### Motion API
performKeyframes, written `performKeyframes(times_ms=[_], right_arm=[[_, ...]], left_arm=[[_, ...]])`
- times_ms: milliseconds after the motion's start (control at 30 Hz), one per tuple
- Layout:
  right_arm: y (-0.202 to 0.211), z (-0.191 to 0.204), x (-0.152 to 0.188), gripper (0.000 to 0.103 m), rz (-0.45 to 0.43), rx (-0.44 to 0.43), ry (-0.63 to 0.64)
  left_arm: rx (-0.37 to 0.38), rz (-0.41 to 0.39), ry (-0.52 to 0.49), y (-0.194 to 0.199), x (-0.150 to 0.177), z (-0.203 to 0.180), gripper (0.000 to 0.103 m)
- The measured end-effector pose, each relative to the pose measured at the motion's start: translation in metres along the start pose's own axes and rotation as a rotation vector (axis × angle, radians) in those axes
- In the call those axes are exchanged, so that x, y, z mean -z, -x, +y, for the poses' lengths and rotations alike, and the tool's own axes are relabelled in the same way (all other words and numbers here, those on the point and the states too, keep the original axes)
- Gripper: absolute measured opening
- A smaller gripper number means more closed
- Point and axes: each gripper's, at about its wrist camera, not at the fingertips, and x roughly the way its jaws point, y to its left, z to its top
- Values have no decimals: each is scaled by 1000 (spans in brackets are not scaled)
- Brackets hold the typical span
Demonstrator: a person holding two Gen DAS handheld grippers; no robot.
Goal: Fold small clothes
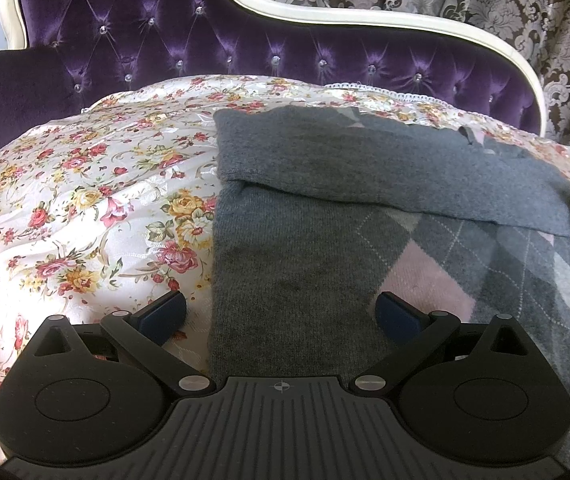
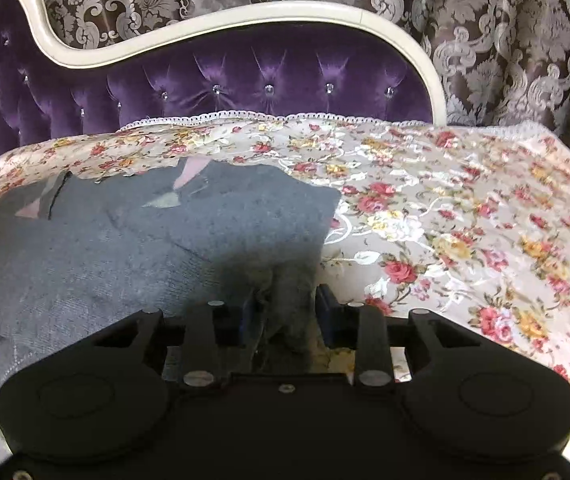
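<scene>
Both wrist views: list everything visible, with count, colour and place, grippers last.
sweater: one, grey with a pink and grey argyle panel, lying on the cover, one sleeve folded across its upper part.
cover: one, cream with red and yellow roses, white lace edging, spread over the seat.
sofa back: one, purple tufted velvet with crystal buttons and a cream frame, behind the cover.
curtain: one, brown with silver damask pattern, behind the sofa.
left gripper: one, black with blue pads, jaws wide open, straddling the sweater's edge, not pinching.
right gripper: one, black with blue pads, jaws part closed around a bunched grey fold at the sweater's edge.
</scene>
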Motion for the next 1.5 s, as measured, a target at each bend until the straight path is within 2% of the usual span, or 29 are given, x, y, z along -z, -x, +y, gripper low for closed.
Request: performKeyframes(times_ms=[133, 233, 300, 433, 633, 667, 733, 800, 867, 1000, 1100, 1133, 1167, 1233, 1300, 1333, 1367, 1400, 1467, 1500], right_arm=[[12, 2, 2, 41, -89, -59, 23], [14, 4, 0, 38, -117, -105, 27], [8, 8, -3, 31, -80, -108, 44], [4, 3, 0, 31, -64, -70, -22], [5, -4, 6, 34, -46, -103, -50], [6, -2, 6, 32, -52, -113, -39], [11, 5, 5, 16, -67, -142, -8], [19, 13, 5, 13, -103, -155, 32], [26, 18, 6, 13, -133, -142, 59], [8, 9, 8, 13, -48, -52, 8], [10, 2, 9, 12, -51, -55, -40], [14, 2, 9, 14, -63, -53, -34], [20, 2, 9, 23, -79, -58, -32], [35, 0, 8, 29, -120, -80, -44], [52, -1, 8, 55, -166, -94, -49], [64, -2, 9, 62, -191, -99, -45], [72, -1, 9, 76, -206, -108, -44], [84, -2, 11, 81, -222, -122, -47], [105, -1, 15, 83, -252, -155, -46], [116, 0, 18, 89, -267, -166, -38]], left_arm=[[0, 0, 0, 0, 0, 0, 103], [0, 0, 0, 0, 0, 0, 103], [0, 0, 0, 0, 0, 0, 103], [3, 0, 3, 0, 0, 0, 103], [2, 0, 1, 0, 0, 0, 103], [1, 0, 1, 0, 0, 0, 103], [1, 1, 1, 0, 0, 0, 103], [1, 1, 1, 0, 0, 0, 103], [1, 1, 1, 0, 0, 0, 103], [0, 2, -1, -1, 0, 0, 103], [-1, 3, -2, 0, 0, 0, 103], [-1, 3, -3, 0, 0, 0, 103], [-1, 4, -4, 0, 0, 0, 103], [3, 9, -11, 0, -1, 1, 103], [9, 12, -15, -1, -1, 1, 103], [12, 15, -21, -1, -2, 2, 103], [17, 17, -27, -1, -2, 2, 103], [22, 18, -28, -1, -3, 2, 103], [30, 15, -24, 1, -4, 4, 101], [29, 15, -21, 3, -4, 4, 101]])
